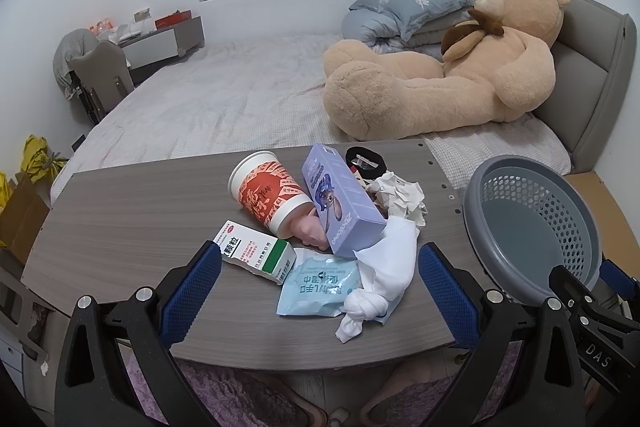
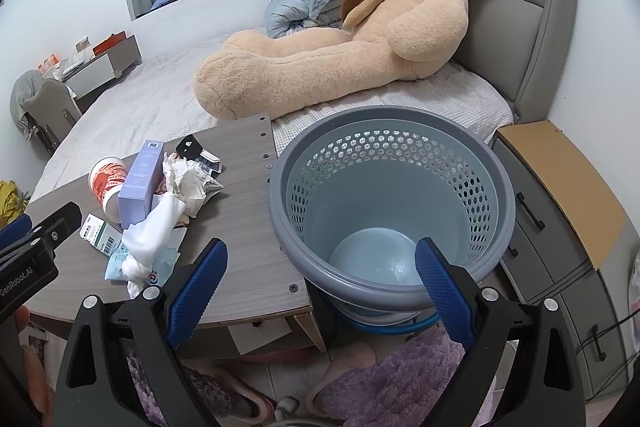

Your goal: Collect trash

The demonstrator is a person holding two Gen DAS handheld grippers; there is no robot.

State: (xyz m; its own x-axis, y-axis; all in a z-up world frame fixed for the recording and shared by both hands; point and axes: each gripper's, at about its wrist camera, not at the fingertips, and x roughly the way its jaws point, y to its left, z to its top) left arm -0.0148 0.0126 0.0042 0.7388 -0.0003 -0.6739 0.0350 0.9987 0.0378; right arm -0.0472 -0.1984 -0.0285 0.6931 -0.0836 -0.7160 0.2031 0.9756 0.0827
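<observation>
A pile of trash lies on the grey wooden table [image 1: 120, 211]: a red-and-white paper cup [image 1: 268, 195] on its side, a purple box [image 1: 340, 203], a white-and-green medicine box [image 1: 256, 251], a light blue packet [image 1: 316, 285], a knotted white tissue [image 1: 380, 279] and crumpled paper [image 1: 400, 197]. My left gripper [image 1: 320, 287] is open at the table's near edge, with the packet and tissue just beyond its fingers. My right gripper [image 2: 320, 287] is open in front of the empty grey perforated basket [image 2: 384, 155], whose near rim shows between its fingers.
A bed with a large teddy bear [image 2: 340, 39] and folded bedding lies behind the table. A black object [image 1: 366, 159] sits at the table's far edge. A drawer cabinet [image 2: 560, 211] stands right of the basket. Purple fluffy slippers [image 2: 380, 379] are on the floor below.
</observation>
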